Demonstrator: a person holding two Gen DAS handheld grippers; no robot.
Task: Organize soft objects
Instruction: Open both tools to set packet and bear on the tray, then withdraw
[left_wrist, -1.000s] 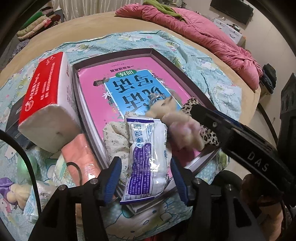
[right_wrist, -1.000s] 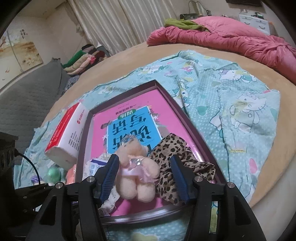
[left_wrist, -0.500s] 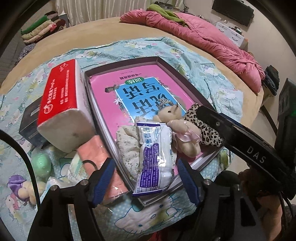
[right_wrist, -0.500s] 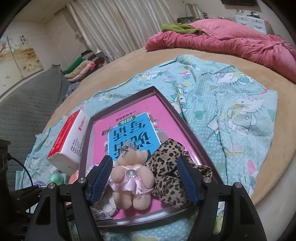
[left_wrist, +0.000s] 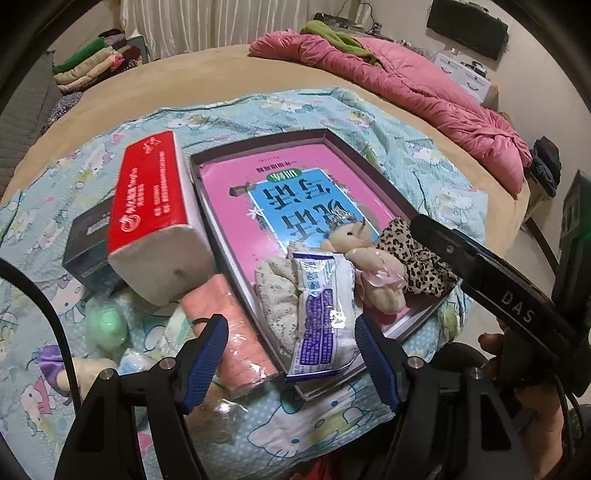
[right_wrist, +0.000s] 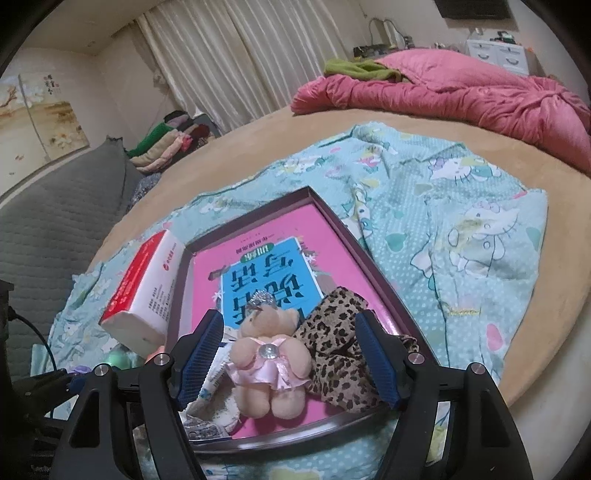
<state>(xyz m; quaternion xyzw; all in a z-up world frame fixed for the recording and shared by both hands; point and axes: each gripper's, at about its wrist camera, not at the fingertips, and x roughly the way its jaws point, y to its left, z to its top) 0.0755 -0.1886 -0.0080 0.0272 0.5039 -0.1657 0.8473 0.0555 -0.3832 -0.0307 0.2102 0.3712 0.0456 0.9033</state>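
Observation:
A dark purple tray (left_wrist: 207, 206) with a pink book in it lies on the cartoon-cat sheet. At its near end lie a white and purple packet (left_wrist: 321, 314), a floral cloth (left_wrist: 275, 291), a small plush bear (left_wrist: 373, 266) in a pink dress and a leopard-print cloth (left_wrist: 413, 251). My left gripper (left_wrist: 291, 356) hovers open above the packet, its pads clear of it. My right gripper (right_wrist: 290, 343) stands open around the bear (right_wrist: 269, 365), not pressing it; the leopard cloth (right_wrist: 340, 347) lies by its right finger. One black finger (left_wrist: 461, 254) of the right gripper crosses the left wrist view.
Left of the tray lie a red and white tissue pack (left_wrist: 155, 206), a dark box (left_wrist: 88, 243), a peach towel roll (left_wrist: 236, 332), a green ball (left_wrist: 107, 325) and a small plush toy (left_wrist: 74, 369). A pink quilt (left_wrist: 424, 85) lies at the bed's far side.
Both grippers' jaws have spread wider, letting go of the packet and the bear. The left gripper has drawn back and upward, so more of the bed shows.

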